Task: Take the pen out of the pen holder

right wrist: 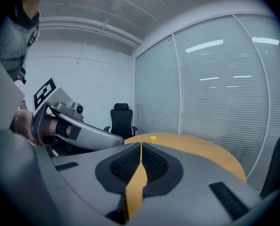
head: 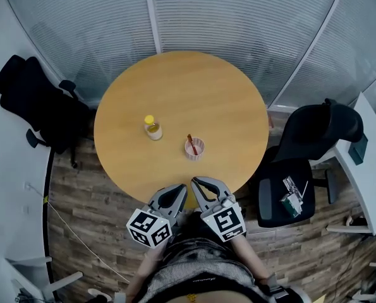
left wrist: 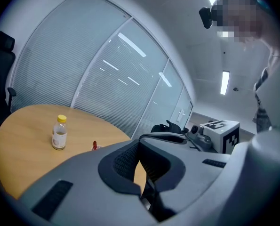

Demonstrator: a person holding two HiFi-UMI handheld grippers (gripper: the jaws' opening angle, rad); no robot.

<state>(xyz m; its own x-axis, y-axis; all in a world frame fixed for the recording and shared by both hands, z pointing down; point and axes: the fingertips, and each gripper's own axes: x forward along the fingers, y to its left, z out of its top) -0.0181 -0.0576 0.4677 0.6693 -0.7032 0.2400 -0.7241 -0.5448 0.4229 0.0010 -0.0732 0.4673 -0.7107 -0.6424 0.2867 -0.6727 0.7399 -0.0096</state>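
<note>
- Looked like the very start: no grab made yet.
- Left gripper and right gripper held side by side at the near edge of the table, both squeezed closed, nothing in them.
- Red pen leaned in the pink holder, ahead of the right gripper, not touching it.
- Next, most likely: needed to open one gripper, reach the pen's top, pinch, lift up.
- Counted one pen, one holder, one bottle, two grippers, two chairs.

Bare tabletop from near edge to pen holder, bottle apart on its left.
</note>
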